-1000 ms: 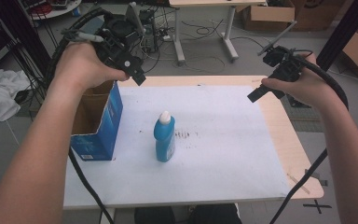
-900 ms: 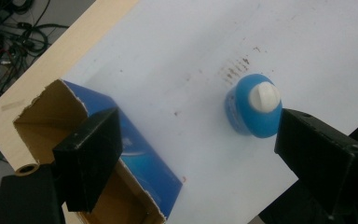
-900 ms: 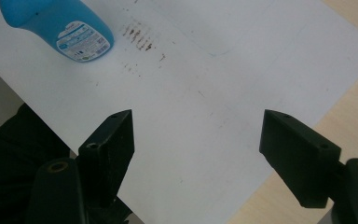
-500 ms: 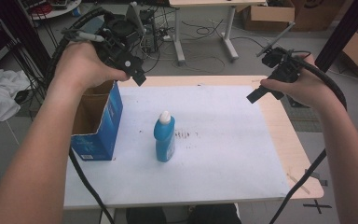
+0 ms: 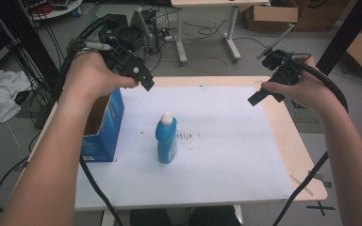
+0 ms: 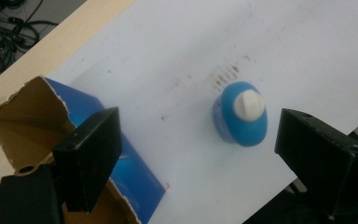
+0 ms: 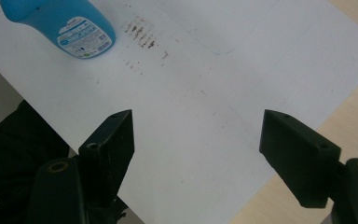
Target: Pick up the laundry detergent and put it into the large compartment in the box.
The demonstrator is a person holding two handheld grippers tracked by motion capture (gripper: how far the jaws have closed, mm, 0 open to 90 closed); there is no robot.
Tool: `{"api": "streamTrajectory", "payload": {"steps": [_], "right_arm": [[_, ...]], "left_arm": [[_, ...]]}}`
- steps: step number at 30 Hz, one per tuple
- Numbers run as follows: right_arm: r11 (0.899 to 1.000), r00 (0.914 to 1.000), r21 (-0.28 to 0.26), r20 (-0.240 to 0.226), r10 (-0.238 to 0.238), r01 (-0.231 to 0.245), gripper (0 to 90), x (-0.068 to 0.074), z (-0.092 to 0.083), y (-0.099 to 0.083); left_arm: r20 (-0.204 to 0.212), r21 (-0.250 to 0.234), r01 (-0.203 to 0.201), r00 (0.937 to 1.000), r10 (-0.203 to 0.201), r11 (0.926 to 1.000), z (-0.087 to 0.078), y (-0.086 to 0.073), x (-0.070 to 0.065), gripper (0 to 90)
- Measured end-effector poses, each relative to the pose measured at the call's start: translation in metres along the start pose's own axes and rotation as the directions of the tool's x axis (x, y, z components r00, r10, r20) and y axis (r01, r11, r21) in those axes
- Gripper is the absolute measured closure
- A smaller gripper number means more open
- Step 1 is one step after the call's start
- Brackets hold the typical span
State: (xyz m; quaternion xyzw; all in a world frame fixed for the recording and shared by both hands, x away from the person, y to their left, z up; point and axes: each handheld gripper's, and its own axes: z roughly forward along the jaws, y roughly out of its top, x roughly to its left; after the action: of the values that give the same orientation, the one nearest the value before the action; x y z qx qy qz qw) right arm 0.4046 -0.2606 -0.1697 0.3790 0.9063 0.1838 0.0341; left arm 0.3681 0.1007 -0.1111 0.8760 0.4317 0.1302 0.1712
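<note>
Left gripper view and right gripper view alike show black jaws spread wide and empty above the white-covered worktop [image 5: 245,141], clear of the upright blue plastic bottle [image 5: 166,139].

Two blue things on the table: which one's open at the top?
The blue cardboard box at the table's left edge: its torn top flaps gape, showing the brown inside. The blue plastic bottle beside it stands upright with its white cap on.

Both hands hold the left tool [image 5: 143,82] and right tool [image 5: 259,96] raised, jaws spread.
</note>
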Motion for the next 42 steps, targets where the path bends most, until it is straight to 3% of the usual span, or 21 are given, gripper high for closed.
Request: {"api": "streamTrajectory", "payload": {"steps": [4,11,14,18,21,33,42], "right_arm": [[1.000,1.0000,-0.001,-0.001,-0.003,0.003,26.3,0.002,0.001,0.001],[1.000,0.9998,-0.003,-0.008,-0.019,0.019,26.5,0.005,0.004,0.002],[1.000,0.9997,-0.005,-0.011,-0.021,0.021,26.5,0.006,0.005,0.003],[1.000,0.9995,-0.009,-0.012,-0.028,0.028,26.9,0.009,0.006,0.003],[0.999,0.9993,-0.008,-0.016,-0.033,0.033,26.9,0.009,0.008,0.002],[0.999,0.9989,-0.012,-0.029,-0.038,0.038,27.4,0.008,0.014,0.000],[0.999,0.9988,-0.014,-0.032,-0.038,0.038,27.5,0.005,0.017,-0.002]], "left_arm": [[0.013,-0.024,0.039,0.9992,-0.039,0.9990,0.004,-0.002,-0.003,16.7],[0.027,-0.003,0.080,0.9964,-0.080,0.9968,0.017,-0.005,-0.011,17.6],[0.084,0.001,0.121,0.9892,-0.120,0.9927,0.022,-0.005,-0.013,19.5],[0.075,-0.035,0.137,0.9882,-0.134,0.9900,0.028,-0.006,-0.019,21.1],[0.091,-0.012,0.151,0.9846,-0.149,0.9885,0.037,-0.005,-0.023,22.5],[0.027,0.049,0.136,0.9901,-0.137,0.9895,0.068,0.001,-0.043,21.1],[-0.014,0.080,0.136,0.9907,-0.135,0.9875,0.086,0.004,-0.052,20.7]]}}
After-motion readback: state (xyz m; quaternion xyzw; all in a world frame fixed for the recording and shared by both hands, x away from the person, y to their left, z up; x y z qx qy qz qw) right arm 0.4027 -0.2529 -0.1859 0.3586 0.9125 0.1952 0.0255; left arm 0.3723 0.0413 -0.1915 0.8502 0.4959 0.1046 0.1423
